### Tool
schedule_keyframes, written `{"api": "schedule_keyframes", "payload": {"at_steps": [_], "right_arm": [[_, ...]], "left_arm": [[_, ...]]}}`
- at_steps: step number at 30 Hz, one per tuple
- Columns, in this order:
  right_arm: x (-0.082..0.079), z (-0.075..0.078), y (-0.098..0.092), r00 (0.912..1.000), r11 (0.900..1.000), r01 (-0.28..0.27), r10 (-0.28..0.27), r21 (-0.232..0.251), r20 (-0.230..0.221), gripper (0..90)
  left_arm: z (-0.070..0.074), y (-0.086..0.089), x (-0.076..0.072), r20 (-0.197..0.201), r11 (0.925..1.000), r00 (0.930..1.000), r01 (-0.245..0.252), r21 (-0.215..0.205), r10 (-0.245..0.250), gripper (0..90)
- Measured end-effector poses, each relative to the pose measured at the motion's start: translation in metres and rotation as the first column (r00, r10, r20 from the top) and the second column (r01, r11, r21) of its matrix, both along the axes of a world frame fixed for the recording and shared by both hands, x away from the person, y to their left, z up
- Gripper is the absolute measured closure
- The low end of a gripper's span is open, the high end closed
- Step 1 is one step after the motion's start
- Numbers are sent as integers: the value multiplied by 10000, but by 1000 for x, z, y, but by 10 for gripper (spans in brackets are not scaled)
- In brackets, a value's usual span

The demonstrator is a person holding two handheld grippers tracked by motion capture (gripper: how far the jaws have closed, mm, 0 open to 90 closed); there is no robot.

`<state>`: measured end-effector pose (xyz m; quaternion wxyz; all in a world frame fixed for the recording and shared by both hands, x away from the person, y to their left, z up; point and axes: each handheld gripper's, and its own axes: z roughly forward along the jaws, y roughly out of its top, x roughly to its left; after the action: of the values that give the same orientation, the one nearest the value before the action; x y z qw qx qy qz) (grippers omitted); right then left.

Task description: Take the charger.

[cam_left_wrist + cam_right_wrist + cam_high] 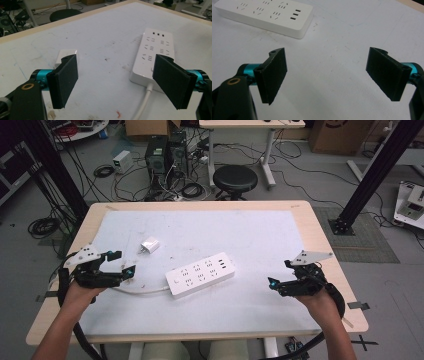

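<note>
Now | both grippers [116, 263] [281, 272] agape, empty | glossy rectangular power strip [200, 274] | boxy white charger [149, 245]

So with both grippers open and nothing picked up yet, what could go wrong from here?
The charger is small and lies flat, so the left gripper could nudge it away rather than grip it. The power strip is unanchored, and its cable runs close to the left gripper, so a snag might drag it.

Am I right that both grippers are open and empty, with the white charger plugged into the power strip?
Not quite. The charger lies loose on the table, apart from the power strip, as the high view shows. The rest holds: the left gripper and right gripper are both open and empty.
</note>
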<state>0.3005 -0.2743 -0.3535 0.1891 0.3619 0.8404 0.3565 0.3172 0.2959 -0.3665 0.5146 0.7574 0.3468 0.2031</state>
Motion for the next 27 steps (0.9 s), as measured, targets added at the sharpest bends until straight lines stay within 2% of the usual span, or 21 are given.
{"api": "schedule_keyframes", "payload": {"at_steps": [3, 8, 12, 17, 20, 21, 27], "right_arm": [[2, 0, 1, 10000, 10000, -4, 4, 27, -14, 175], [4, 2, 4, 9999, 9999, -92, 91, -65, -75, 175], [6, 3, 4, 9999, 9999, -96, 96, -86, -50, 175], [11, 1, 5, 9998, 9999, -42, 41, -101, -181, 175], [12, 1, 5, 9998, 9999, -44, 41, -138, -210, 175], [13, 1, 5, 9997, 9999, 2, -6, -155, -259, 175], [16, 1, 4, 9994, 9997, 34, -41, -232, -342, 175]], "left_arm": [[6, -1, 7, -22, 10000, 10000, 15, 80, -14, 206], [23, -8, 31, 144, 9992, 9995, 285, 277, -289, 206], [29, -11, 50, 46, 9986, 9998, 190, 484, -193, 206], [24, -15, 71, -217, 9983, 9997, 75, 578, -62, 206], [20, -18, 84, -312, 9964, 9993, 231, 816, -206, 206], [19, -19, 88, -257, 9968, 9993, 273, 751, -255, 206], [14, -21, 117, -643, 9951, 9974, 384, 907, -326, 206]]}}
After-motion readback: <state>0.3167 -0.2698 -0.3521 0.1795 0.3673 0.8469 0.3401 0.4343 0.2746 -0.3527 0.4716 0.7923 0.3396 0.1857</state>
